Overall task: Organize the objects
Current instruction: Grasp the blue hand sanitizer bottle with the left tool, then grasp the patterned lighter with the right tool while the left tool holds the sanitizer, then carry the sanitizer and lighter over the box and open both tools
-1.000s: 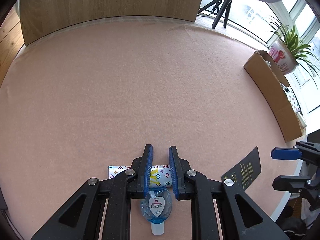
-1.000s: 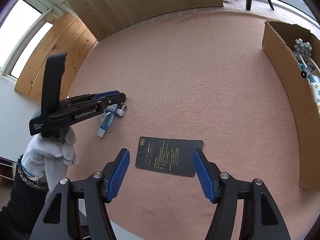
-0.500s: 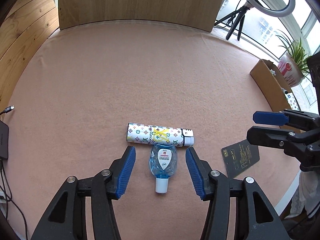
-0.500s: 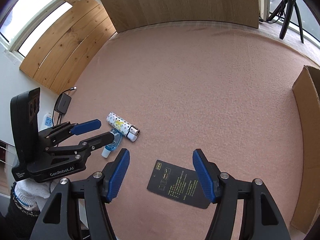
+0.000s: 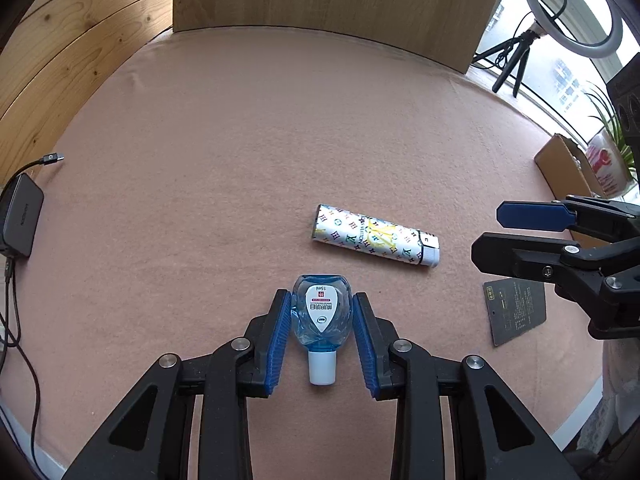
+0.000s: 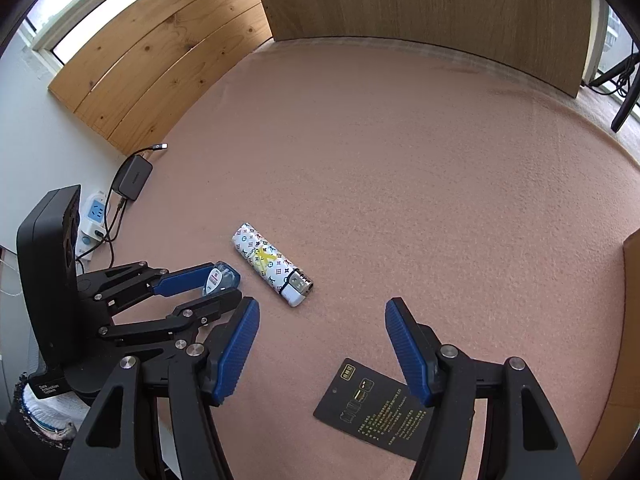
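1. Two grippers worked over one pink mat. It was the largest thing in view, with wood panels behind it and a cardboard box at its right edge.
2. Left gripper: jaws had just been closing, now narrow, with the bottle between them. Pads sat at the bottle's sides; firm contact could not be confirmed, so it was not counted as a grip.
3. Right gripper: jaws stood wide and held nothing. It hovered above bare mat, with the card just below its right finger.
4. Card: flat, black, printed side up, near the mat's front edge and well apart from the bottle.
5. Lighter: lay flat, long axis slanting left to right, cap end toward the right gripper. It was just beyond the bottle and not touching it.
6. Bottle: small, blue, lay flat, cap pointing back toward the left wrist. Its long axis ran along the fingers, so the jaws spanned its width. Left hand was plainly nearer.
7. Judgement: nothing blocked the closing. The lighter, just ahead of the tips, was the only thing at risk of a nudge.
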A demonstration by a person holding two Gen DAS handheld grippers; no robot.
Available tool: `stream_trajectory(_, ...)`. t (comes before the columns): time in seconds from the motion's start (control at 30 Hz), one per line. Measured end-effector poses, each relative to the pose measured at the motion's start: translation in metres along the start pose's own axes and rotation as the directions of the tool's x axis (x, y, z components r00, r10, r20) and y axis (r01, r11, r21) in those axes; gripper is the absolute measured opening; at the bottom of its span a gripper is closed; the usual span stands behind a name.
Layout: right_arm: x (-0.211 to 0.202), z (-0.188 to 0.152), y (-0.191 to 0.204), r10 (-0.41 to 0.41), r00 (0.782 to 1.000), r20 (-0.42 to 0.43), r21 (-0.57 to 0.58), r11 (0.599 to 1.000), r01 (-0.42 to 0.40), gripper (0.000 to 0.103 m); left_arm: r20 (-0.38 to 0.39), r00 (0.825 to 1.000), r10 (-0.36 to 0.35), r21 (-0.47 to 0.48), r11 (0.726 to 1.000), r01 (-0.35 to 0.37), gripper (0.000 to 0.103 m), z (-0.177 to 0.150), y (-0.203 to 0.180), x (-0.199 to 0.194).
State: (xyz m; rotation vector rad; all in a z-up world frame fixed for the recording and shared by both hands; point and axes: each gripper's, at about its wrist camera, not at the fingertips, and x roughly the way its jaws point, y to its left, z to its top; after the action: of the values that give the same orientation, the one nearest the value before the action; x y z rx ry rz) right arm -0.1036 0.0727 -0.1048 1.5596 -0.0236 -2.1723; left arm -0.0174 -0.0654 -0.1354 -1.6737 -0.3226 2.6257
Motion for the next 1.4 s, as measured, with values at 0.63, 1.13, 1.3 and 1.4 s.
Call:
stream_trajectory(0.63, 0.066, 0.029, 0.059, -0.093, 0.993, -0.069, -0.244, 0.967, 0.074, 0.062, 0.035, 0.996, 0.077, -0.148, 0.986, -0.071, 0.034, -0.041, 0.042, -0.029)
stream_trajectory(1.13, 0.058, 0.016, 0.064, -0.168, 0.986, -0.017, -0.274, 0.949, 0.156, 0.021, 0.039, 0.998, 0.049, -0.178, 0.983, -0.041, 0.033, -0.034, 0.044, -0.031)
stream_trajectory(1.3, 0.046, 0.003, 0.052, -0.111, 0.994, -0.007, -0.175, 0.979, 0.108, 0.021, 0.044, 0.999, 0.024, -0.193, 0.981, -0.015, 0.033, -0.034, 0.039, -0.034)
stream_trajectory(1.4, 0.038, -0.004, 0.046, -0.076, 0.997, 0.009, -0.104, 0.992, 0.076, 0.021, 0.049, 0.999, 0.012, -0.189, 0.982, -0.003, 0.033, -0.031, 0.030, -0.036)
